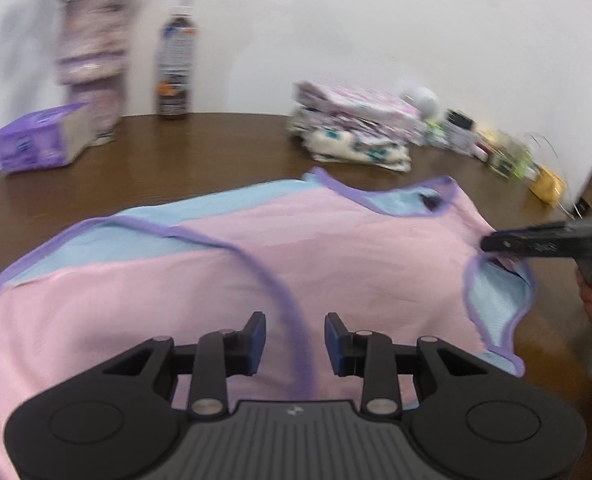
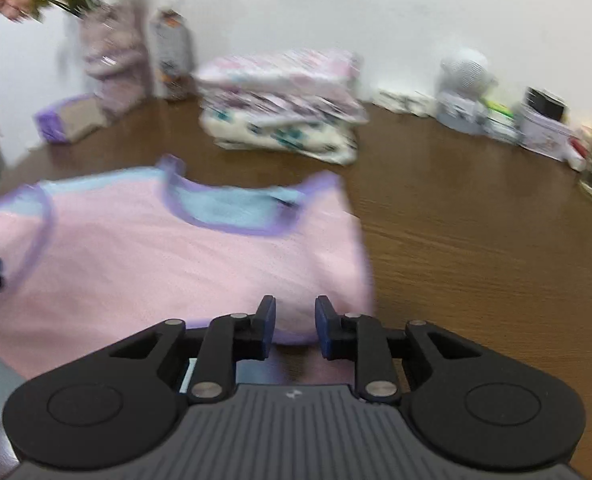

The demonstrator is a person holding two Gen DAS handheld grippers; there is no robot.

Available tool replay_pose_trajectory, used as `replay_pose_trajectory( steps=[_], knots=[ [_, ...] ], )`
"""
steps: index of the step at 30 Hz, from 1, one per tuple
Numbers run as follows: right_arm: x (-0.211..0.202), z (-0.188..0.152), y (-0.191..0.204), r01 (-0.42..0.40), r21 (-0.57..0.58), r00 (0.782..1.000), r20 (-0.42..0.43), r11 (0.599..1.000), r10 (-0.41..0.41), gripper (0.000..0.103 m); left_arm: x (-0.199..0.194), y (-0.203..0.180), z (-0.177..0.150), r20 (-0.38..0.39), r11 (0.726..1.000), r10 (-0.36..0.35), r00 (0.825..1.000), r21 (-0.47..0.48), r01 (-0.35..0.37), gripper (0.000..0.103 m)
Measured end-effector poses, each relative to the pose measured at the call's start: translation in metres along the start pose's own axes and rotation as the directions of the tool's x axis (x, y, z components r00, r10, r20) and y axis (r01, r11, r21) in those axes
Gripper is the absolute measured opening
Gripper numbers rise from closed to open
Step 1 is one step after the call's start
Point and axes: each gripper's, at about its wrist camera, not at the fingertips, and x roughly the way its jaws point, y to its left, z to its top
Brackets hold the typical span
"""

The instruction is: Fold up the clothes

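A pink sleeveless top (image 1: 256, 264) with purple trim lies spread on the brown wooden table (image 1: 224, 148). The left gripper (image 1: 295, 340) hovers over it, jaws partly apart, gripping nothing. The right gripper (image 2: 295, 326) at its hem stands likewise parted and empty.

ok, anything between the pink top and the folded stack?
Nothing: bare brown table separates the pink top from the folded stack, clearest in the right wrist view.
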Motion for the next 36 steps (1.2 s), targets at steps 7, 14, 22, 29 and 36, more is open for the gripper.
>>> replay_pose_trajectory(
  steps=[7, 14, 22, 29, 36],
  knots=[
    [0.019, 0.002, 0.032, -0.008, -0.085, 1.0, -0.015, 0.996, 0.007, 0.033, -0.028, 0.051, -0.022, 0.001, 0.984, 0.112, 0.994, -0.138, -0.111, 0.031],
    [0.003, -0.018, 0.032, 0.04, -0.077, 0.999, -0.02, 0.996, -0.041, 0.034, -0.051, 0.078, -0.043, 0.011, 0.98, 0.142, 0.99, -0.143, -0.139, 0.03],
    [-0.025, -0.044, 0.039, 0.074, -0.05, 0.997, -0.013, 0.996, -0.074, 0.034, -0.066, 0.074, -0.057, 0.017, 0.987, 0.143, 0.99, -0.079, -0.141, 0.03],
    [-0.046, -0.065, 0.05, 0.085, -0.026, 0.996, -0.003, 0.996, -0.085, 0.034, -0.086, 0.07, -0.078, 0.027, 0.984, 0.159, 0.987, -0.09, -0.156, 0.029],
    [-0.064, -0.083, 0.055, 0.101, -0.004, 0.995, 0.013, 0.995, -0.101, 0.034, -0.101, 0.068, -0.093, 0.042, 0.985, 0.151, 0.988, -0.095, -0.147, 0.029]
  ],
)
